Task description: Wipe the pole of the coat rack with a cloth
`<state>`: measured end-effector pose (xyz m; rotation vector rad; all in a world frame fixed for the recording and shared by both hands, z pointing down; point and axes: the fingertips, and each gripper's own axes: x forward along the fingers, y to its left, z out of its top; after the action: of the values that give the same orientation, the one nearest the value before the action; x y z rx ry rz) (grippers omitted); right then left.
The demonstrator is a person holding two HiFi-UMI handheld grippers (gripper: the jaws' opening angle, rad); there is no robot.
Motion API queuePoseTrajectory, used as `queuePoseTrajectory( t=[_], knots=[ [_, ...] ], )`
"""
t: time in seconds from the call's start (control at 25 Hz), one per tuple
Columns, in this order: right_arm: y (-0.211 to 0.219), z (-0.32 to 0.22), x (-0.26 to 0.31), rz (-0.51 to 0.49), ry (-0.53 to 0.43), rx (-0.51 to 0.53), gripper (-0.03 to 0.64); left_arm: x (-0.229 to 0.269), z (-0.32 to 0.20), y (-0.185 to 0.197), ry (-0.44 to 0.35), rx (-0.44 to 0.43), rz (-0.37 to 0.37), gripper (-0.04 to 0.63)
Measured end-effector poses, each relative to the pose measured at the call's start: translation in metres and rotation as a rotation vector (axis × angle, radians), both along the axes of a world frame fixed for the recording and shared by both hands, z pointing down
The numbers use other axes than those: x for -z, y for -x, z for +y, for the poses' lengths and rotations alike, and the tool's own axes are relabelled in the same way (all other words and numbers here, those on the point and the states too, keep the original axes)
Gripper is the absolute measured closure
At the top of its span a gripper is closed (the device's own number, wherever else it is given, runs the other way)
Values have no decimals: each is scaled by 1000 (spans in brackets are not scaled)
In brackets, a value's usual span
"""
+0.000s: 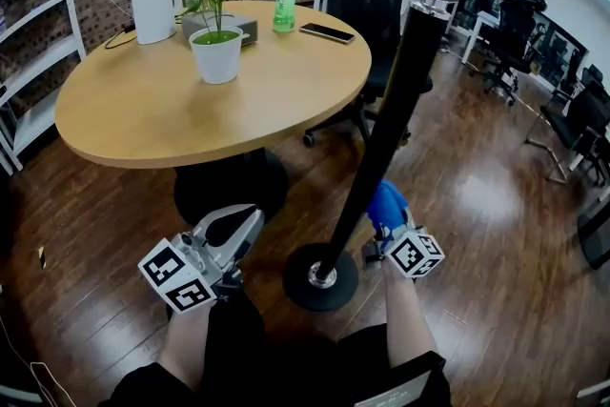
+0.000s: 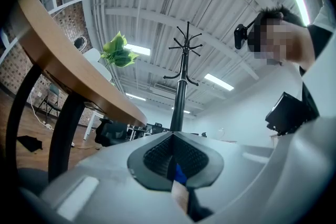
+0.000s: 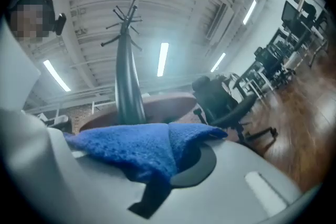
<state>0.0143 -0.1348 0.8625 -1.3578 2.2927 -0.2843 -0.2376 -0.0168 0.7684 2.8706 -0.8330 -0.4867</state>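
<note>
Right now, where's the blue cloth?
Head view, below centre: the blue cloth is clamped in the right gripper, beside the coat rack pole, just above its round base.

Your head view is bright and even – overhead light glares off the wood floor [image 1: 486, 195] at right, w/ heavy fisheye bend at the edges. Both gripper views look up into the ceiling lights [image 3: 163, 59], w/ dark vignette round the rim. Right gripper view is soft – cloth [image 3: 142, 149] and background blurred; left gripper view is sharper.

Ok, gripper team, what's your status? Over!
Right gripper shut on blue cloth, low beside the pole. Left gripper shut, empty. Round table close by, not blocking.
</note>
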Motion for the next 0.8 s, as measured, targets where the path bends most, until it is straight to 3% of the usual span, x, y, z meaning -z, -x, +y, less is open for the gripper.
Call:
queuePoseTrajectory(
  t=[0.28,0.48,0.68,0.8],
  knots=[
    [5,30,241,92,-425,-68,598,20,4,4,-36,5,46,595],
    [21,54,353,199,-595,-139,597,33,2,9,-54,8,68,595],
    [37,71,375,239,-676,-137,597,31,-1,14,-55,19,72,595],
    [66,77,350,420,-724,-119,597,27,-4,10,-45,11,60,595]
  ],
)
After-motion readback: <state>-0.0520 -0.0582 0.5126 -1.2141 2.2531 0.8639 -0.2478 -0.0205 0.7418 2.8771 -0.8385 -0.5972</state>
